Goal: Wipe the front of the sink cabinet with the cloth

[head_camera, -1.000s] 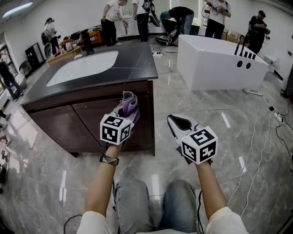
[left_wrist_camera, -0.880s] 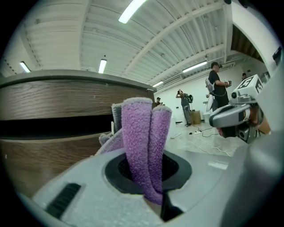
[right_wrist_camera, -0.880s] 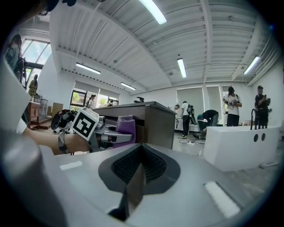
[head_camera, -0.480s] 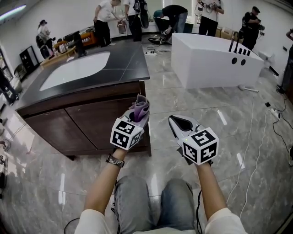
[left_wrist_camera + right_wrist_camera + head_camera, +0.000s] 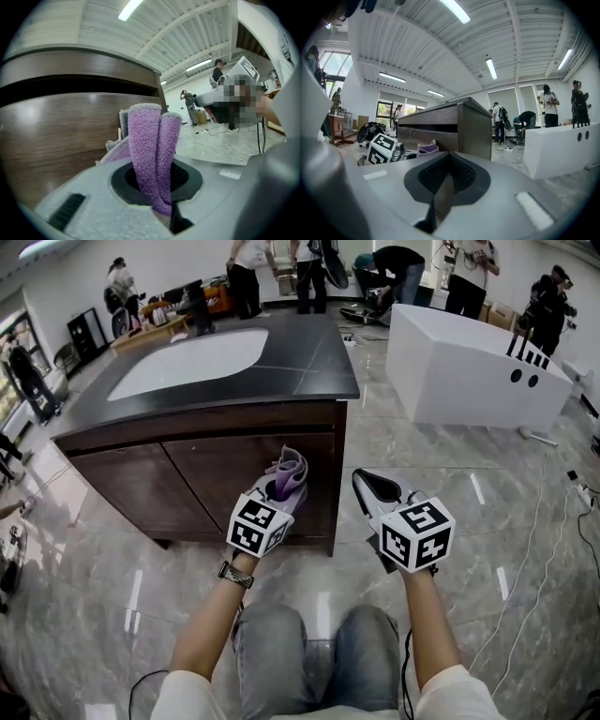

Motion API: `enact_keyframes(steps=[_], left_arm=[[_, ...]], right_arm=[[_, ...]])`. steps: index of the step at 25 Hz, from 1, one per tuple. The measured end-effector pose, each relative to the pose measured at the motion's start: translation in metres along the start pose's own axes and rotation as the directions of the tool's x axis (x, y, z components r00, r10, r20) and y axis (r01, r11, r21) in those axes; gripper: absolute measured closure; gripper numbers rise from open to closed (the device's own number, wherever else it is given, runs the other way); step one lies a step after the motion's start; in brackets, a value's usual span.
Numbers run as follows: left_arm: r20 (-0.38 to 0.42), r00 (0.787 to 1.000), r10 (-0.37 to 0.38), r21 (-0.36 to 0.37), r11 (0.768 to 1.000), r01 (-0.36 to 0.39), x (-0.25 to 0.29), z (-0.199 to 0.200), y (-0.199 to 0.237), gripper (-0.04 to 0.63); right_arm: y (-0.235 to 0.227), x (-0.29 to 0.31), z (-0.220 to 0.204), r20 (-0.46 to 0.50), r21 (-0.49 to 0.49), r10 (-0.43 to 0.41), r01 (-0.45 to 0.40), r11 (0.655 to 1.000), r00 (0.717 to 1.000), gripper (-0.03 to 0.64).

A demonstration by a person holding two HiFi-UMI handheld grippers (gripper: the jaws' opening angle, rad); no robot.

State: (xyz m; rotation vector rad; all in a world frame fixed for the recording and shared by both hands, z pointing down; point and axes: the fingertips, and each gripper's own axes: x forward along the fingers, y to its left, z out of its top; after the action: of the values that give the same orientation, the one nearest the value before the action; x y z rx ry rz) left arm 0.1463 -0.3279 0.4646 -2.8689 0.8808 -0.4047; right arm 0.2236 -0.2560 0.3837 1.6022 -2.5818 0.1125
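White bathtub [image 5: 464, 371] on glossy marble floor [image 5: 84, 615], several people [image 5: 248, 273] busy beyond

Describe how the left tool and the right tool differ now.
The left tool is shut on the purple cloth; the right tool is shut with nothing in it. The left tool faces the cabinet front; the right tool points past the cabinet's right corner, above the floor. Both carry a marker cube.

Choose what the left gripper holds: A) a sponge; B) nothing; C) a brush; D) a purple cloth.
D: the left gripper is shut on a folded purple cloth, which sticks out from its jaws in front of the cabinet.
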Motion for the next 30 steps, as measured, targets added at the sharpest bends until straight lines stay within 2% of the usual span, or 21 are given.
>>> enact_keyframes(steps=[11,17,20,22,27,30], left_arm=[[-0.02,0.987,0.159,-0.029,0.987,-0.159,-0.069,-0.035,0.086,0.545],[-0.043,0.984,0.171,-0.063,0.983,-0.174,-0.096,-0.046,0.118,0.545],[-0.016,0.99,0.143,-0.117,0.983,-0.144,-0.106,-0.046,0.13,0.545],[0.0,0.991,0.132,-0.125,0.983,-0.131,-0.11,-0.048,0.131,0.545],[-0.022,0.983,0.182,-0.068,0.981,-0.184,-0.125,-0.063,0.146,0.545],[-0.039,0.967,0.251,-0.087,0.963,-0.254,-0.142,-0.074,0.163,0.545]], right_arm=[[0.05,0.066,-0.019,-0.024,0.011,0.099,-0.099,0.995,0.995,0.611],[0.07,0.083,-0.027,-0.033,0.019,0.13,-0.129,0.991,0.991,0.611],[0.077,0.088,-0.025,-0.029,0.025,0.134,-0.133,0.991,0.991,0.611],[0.083,0.086,-0.022,-0.03,0.013,0.142,-0.142,0.99,0.989,0.611],[0.098,0.086,-0.017,-0.032,-0.025,0.175,-0.175,0.984,0.984,0.611],[0.104,0.087,-0.02,-0.027,-0.02,0.189,-0.189,0.982,0.982,0.611]])
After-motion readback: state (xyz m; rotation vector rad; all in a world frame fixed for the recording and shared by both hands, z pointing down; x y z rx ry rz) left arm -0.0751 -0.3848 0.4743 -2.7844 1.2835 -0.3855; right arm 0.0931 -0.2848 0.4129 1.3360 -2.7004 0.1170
